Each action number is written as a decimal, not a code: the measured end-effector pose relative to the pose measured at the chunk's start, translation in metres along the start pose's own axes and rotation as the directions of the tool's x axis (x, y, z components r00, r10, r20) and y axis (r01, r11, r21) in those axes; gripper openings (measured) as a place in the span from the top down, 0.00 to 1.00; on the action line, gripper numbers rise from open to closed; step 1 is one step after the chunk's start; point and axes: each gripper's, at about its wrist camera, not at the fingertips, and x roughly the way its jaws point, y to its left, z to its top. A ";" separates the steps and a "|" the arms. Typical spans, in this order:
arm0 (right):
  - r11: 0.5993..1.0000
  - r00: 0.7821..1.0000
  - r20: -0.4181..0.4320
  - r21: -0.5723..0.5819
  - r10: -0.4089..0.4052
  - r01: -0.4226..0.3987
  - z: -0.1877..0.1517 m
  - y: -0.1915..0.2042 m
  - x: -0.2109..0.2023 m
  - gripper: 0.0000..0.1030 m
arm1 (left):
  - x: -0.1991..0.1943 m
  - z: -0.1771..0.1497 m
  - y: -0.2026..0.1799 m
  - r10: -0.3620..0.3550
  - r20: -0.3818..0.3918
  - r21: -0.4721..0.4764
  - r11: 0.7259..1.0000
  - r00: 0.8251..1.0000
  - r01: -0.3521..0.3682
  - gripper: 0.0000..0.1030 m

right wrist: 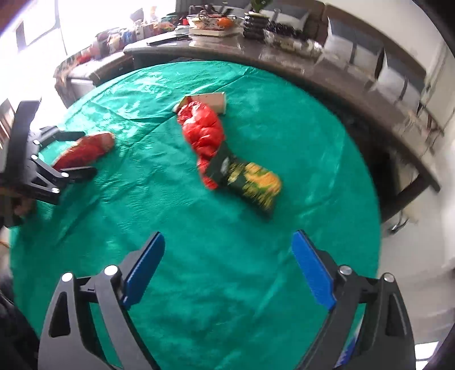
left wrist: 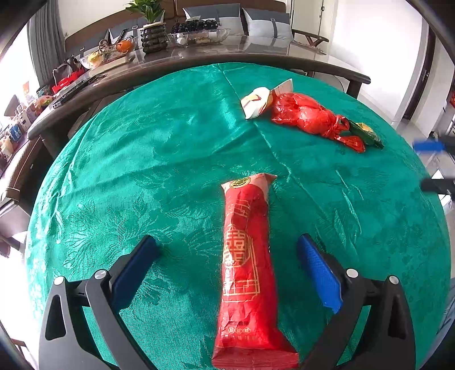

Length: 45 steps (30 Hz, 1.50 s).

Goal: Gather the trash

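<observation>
Left gripper (left wrist: 227, 250) spread wide, long red wrapper (left wrist: 247, 273) lying loose between its fingers on green tablecloth (left wrist: 142, 170) (pads clear of it). Right gripper (right wrist: 229, 247) gaping, empty; red bag (right wrist: 203, 131) and snack packet (right wrist: 256, 182) at twelve o'clock.

A green patterned tablecloth (left wrist: 142, 159) fills most of both frames, creased across its middle. Behind it, along the top of the left wrist frame, runs a dark glossy table (left wrist: 256, 57). On it, at upper centre, stands a potted plant (left wrist: 152, 31) in a dark ribbed pot, with a glass dish (left wrist: 199, 35) just to its right. Grey cushions (left wrist: 264, 24) sit behind them at upper right.
</observation>
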 end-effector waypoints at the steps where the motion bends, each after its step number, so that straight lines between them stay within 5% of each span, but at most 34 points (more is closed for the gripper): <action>1: 1.000 1.000 -0.019 0.008 0.014 -0.014 0.004 -0.008 0.010 0.09 | 0.000 0.000 0.000 -0.002 0.000 -0.001 1.000 1.000 0.002 0.05; 4: 0.988 0.993 -0.056 0.123 0.102 -0.094 0.011 -0.026 0.040 0.09 | 0.000 -0.001 0.000 -0.003 0.000 0.000 1.000 1.000 0.003 0.05; 6: 0.964 0.975 -0.031 0.162 0.218 -0.210 0.008 -0.020 0.041 0.21 | 0.000 -0.001 0.000 -0.003 0.000 0.000 1.000 1.000 0.003 0.05; 7: 0.945 0.958 -0.015 0.165 0.287 -0.281 0.006 -0.014 0.037 0.22 | 0.000 -0.001 0.000 -0.003 0.000 0.000 1.000 1.000 0.003 0.05; 8: 0.908 0.917 -0.006 0.144 0.399 -0.394 0.002 -0.003 0.029 0.22 | 0.000 0.000 0.001 -0.003 0.000 0.000 1.000 1.000 0.003 0.05; 10: 0.874 0.875 -0.011 0.055 0.485 -0.484 -0.002 0.018 0.012 0.23 | 0.000 0.000 0.001 -0.003 0.000 0.000 1.000 1.000 0.003 0.05; 11: 0.882 0.882 -0.007 0.012 0.472 -0.472 -0.004 0.023 0.003 0.22 | 0.000 -0.001 0.001 -0.003 0.000 0.000 1.000 1.000 0.003 0.05; 14: 0.968 0.968 -0.001 -0.002 0.250 -0.250 0.006 0.010 0.003 0.16 | 0.000 -0.001 0.000 -0.003 -0.001 0.000 1.000 1.000 0.003 0.05; 16: 0.991 0.991 -0.002 0.030 0.134 -0.134 0.018 -0.009 0.016 0.16 | 0.000 -0.001 0.000 -0.003 0.000 0.000 1.000 1.000 0.003 0.05; 19: 0.995 0.995 -0.029 0.046 0.095 -0.093 0.030 -0.028 0.041 0.17 | 0.000 -0.001 0.000 -0.003 -0.001 0.000 1.000 1.000 0.003 0.05; 22: 0.991 0.990 -0.063 0.053 0.126 -0.123 0.034 -0.034 0.061 0.35 | 0.000 -0.001 0.001 -0.003 -0.001 0.000 1.000 1.000 0.003 0.05; 25: 0.985 0.984 -0.048 0.032 0.174 -0.172 0.028 -0.030 0.052 0.53 | 0.000 -0.001 0.000 -0.003 -0.001 0.000 1.000 1.000 0.003 0.05; 29: 0.984 0.980 -0.091 0.052 0.176 -0.172 0.004 -0.006 0.027 0.56 | 0.000 -0.001 0.001 -0.003 -0.001 0.000 1.000 1.000 0.003 0.05; 34: 0.978 0.976 -0.109 0.116 0.188 -0.176 -0.021 0.022 -0.003 0.56 | -0.002 -0.002 0.000 -0.026 0.004 0.006 1.000 1.000 0.026 0.05; 38: 0.981 0.979 -0.092 0.092 0.181 -0.172 -0.017 0.029 -0.008 0.34 | -0.007 -0.004 0.003 -0.093 -0.017 0.047 0.994 0.995 0.094 0.05; 42: 0.985 0.975 -0.139 0.056 0.172 -0.166 -0.004 0.031 0.007 0.32 | -0.016 0.002 0.005 -0.109 -0.025 0.044 0.993 0.994 0.110 0.05; 45: 0.982 0.971 -0.162 0.096 0.176 -0.162 0.000 0.027 0.020 0.31 | -0.017 0.010 0.003 -0.104 -0.043 0.049 0.993 0.994 0.106 0.14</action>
